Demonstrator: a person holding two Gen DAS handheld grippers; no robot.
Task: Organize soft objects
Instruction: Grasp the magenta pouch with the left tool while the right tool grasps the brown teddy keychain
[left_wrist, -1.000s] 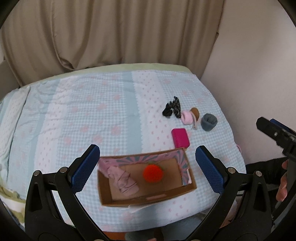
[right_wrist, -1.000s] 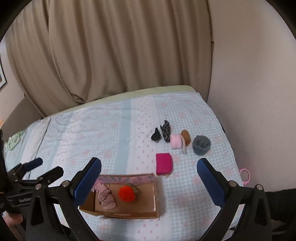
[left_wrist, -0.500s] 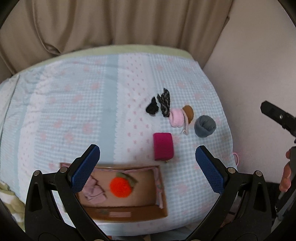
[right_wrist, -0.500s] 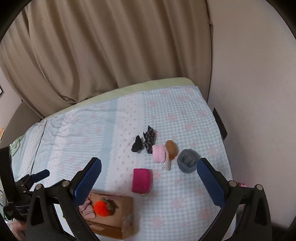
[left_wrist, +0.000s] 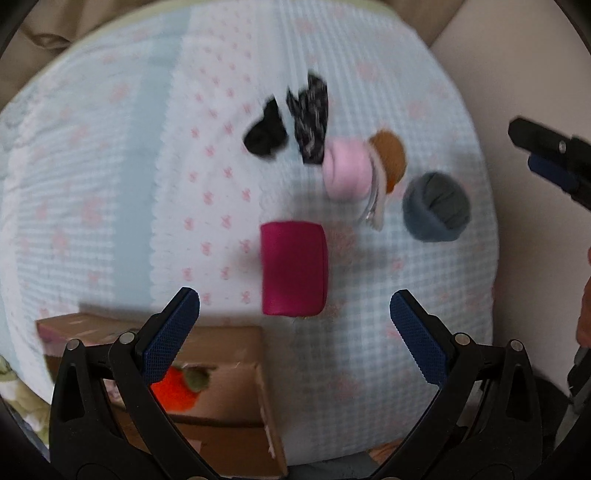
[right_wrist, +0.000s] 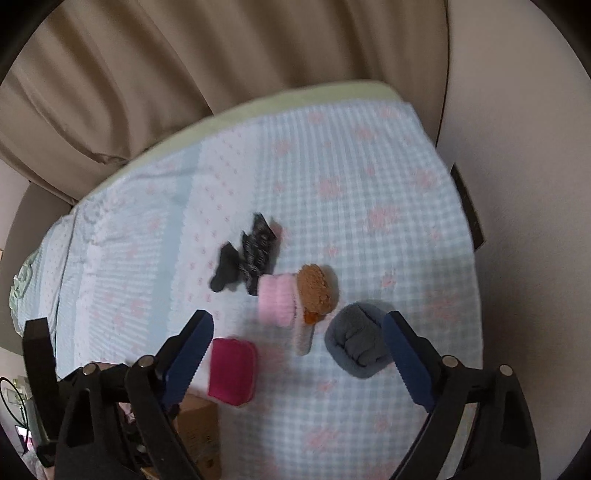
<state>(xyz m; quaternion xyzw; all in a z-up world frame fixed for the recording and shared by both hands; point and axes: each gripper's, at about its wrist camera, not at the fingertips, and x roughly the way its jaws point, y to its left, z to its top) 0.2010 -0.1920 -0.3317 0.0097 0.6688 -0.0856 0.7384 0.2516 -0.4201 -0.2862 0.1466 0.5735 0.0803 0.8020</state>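
On the blue checked bed lie a magenta pouch (left_wrist: 294, 267) (right_wrist: 232, 371), a pink roll (left_wrist: 347, 171) (right_wrist: 277, 299), a brown plush piece (left_wrist: 389, 155) (right_wrist: 316, 291), a grey sock ball (left_wrist: 436, 210) (right_wrist: 356, 345), a black sock (left_wrist: 266, 131) (right_wrist: 225, 271) and a patterned dark sock (left_wrist: 310, 118) (right_wrist: 258, 247). My left gripper (left_wrist: 294, 301) hangs open over the pouch's near end, holding nothing. My right gripper (right_wrist: 297, 321) is open, its jaws closing on nothing, with the grey ball just inside its right finger.
A cardboard box (left_wrist: 221, 387) (right_wrist: 199, 428) sits at the bed's near edge and holds an orange knitted toy (left_wrist: 173, 395). Beige curtains (right_wrist: 221, 66) hang behind the bed and a wall (right_wrist: 517, 184) runs along its right side. A hand (left_wrist: 583, 314) shows at the right edge.
Both grippers have dropped and moved forward over the bed, so the soft items look larger. The box has slid to the lower left of both views. The right jaws have narrowed a little.
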